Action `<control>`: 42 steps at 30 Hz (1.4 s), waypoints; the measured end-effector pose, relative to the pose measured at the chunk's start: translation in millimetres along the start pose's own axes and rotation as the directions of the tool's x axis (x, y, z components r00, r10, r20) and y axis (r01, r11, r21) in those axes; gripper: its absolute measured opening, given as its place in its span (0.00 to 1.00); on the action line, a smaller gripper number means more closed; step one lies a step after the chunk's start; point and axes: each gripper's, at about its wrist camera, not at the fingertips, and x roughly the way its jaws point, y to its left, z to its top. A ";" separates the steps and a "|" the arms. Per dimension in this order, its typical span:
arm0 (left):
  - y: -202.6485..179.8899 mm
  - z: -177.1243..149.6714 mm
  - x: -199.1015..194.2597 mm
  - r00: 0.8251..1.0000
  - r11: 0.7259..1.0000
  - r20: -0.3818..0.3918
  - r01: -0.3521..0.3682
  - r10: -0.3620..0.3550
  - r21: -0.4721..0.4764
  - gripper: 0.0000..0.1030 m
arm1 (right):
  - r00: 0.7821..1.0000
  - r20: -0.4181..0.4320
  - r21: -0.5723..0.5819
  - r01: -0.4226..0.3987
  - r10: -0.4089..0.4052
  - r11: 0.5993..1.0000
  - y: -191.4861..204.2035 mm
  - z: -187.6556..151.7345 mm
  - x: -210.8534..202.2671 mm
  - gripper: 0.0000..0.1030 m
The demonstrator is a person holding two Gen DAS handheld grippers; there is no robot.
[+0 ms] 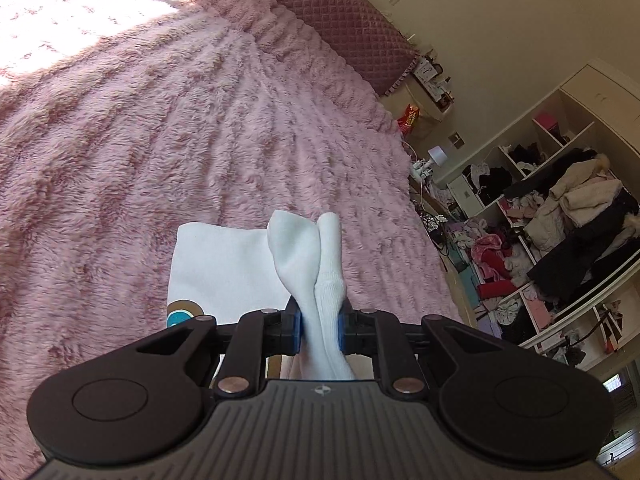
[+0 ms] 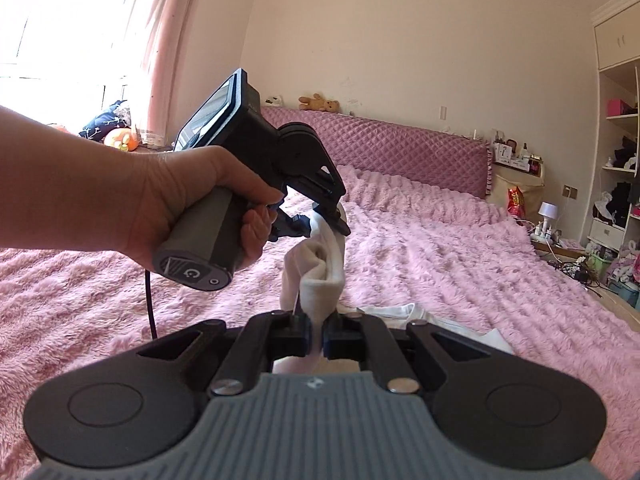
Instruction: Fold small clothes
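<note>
Left tool (image 1: 319,325): jaws narrow, blue pads pressed on both sides of a white sock (image 1: 320,264). In the left wrist view the sock passes between the pads and stands out ahead of them in two lobes, a smooth one on the left and a ribbed one on the right, touching each other.

Right tool (image 2: 316,334): jaws closed tight on a thin end of the same white fabric (image 2: 316,276). The fabric runs from these jaws up and forward to the left tool (image 2: 326,220), which appears higher in the right wrist view, tilted downward. The sock hangs bunched between the two tools, clear of the bed.

Left hand (image 2: 192,208): wrapped around the grey handle of the left tool; a black cable drops from the handle base.

Below the sock: a flat white garment (image 1: 224,268) lies on the pink fluffy bedspread (image 1: 160,140), with a brown and teal printed ring at its near left corner. In the right wrist view a crumpled part of it (image 2: 404,312) shows just right of the right tool.

Farther out: quilted mauve headboard (image 2: 400,144) with a plush bear (image 2: 318,102) on top; open shelves (image 1: 560,220) stuffed with clothes beside the bed.
</note>
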 end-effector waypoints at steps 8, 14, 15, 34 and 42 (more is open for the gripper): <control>-66.5 -41.4 60.2 0.997 0.997 -0.058 0.047 -0.043 0.067 0.16 | 0.992 -0.016 0.122 0.124 -0.123 0.985 -85.0 -20.7 -21.1 0.00; -97.6 -69.8 101.5 0.994 0.993 -0.107 0.036 -0.024 0.116 0.16 | 0.978 -0.057 0.182 0.206 -0.199 0.962 -137.4 -47.0 -26.6 0.00; -100.7 -74.7 106.9 0.993 0.992 -0.114 0.034 -0.020 0.119 0.16 | 0.976 -0.064 0.185 0.217 -0.208 0.958 -145.0 -52.6 -26.9 0.00; -146.5 -143.7 169.9 0.973 0.919 -0.102 -0.158 0.208 0.362 0.17 | 0.950 -0.210 0.322 0.289 -0.229 0.902 -224.2 -123.1 1.1 0.00; -148.7 -156.7 175.4 0.970 0.909 -0.072 -0.191 0.233 0.371 0.17 | 0.941 -0.243 0.368 0.316 -0.237 0.875 -230.1 -135.3 2.2 0.00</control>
